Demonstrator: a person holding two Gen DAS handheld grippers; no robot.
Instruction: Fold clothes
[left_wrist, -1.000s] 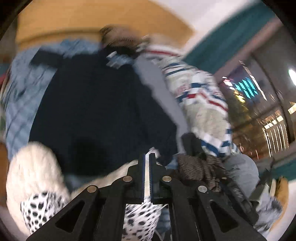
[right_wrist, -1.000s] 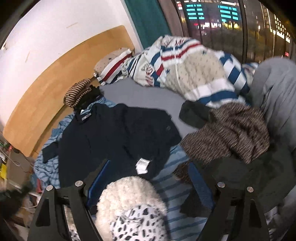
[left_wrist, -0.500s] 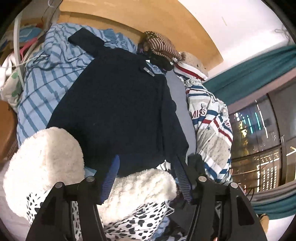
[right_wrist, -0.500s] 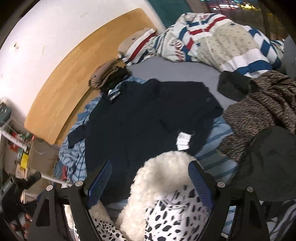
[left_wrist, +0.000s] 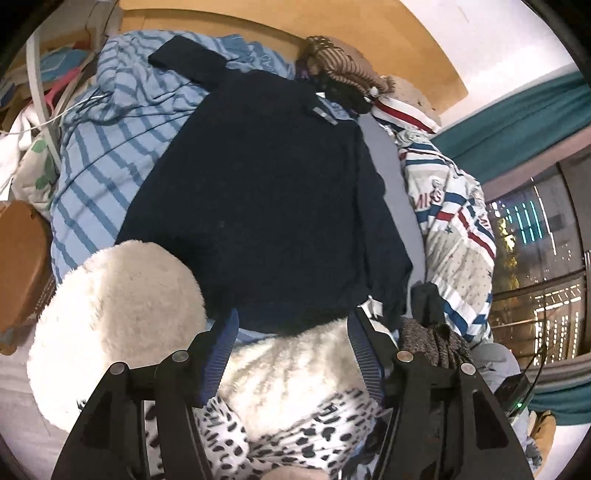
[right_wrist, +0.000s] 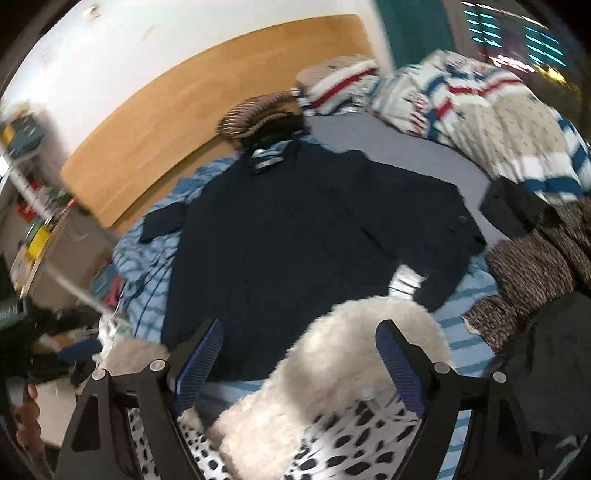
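Note:
A dark navy sweater (left_wrist: 266, 192) (right_wrist: 295, 229) lies spread flat on a blue striped sheet (left_wrist: 96, 158) on the bed, collar toward the headboard. A white fluffy garment (left_wrist: 122, 317) (right_wrist: 369, 350) with a black-spotted white side (left_wrist: 295, 435) lies heaped in front of the sweater's hem. My left gripper (left_wrist: 293, 317) is open above the fluffy garment at the hem, its pads pressing on nothing. My right gripper (right_wrist: 300, 326) also stands wide open, over the hem and the fluffy garment, holding nothing.
A wooden headboard (right_wrist: 207, 88) stands behind the bed. A brown striped knit (left_wrist: 343, 70) lies by the collar. A red, white and blue quilt (left_wrist: 454, 221) is bunched on the right, beside a brown speckled knit (right_wrist: 535, 266) and a black garment (right_wrist: 554, 369). Cluttered shelves (right_wrist: 37, 221) stand at the left.
My left gripper went from shut to open. Both grippers moved lower and toward the near edge, so the fluffy garment now fills more of both views.

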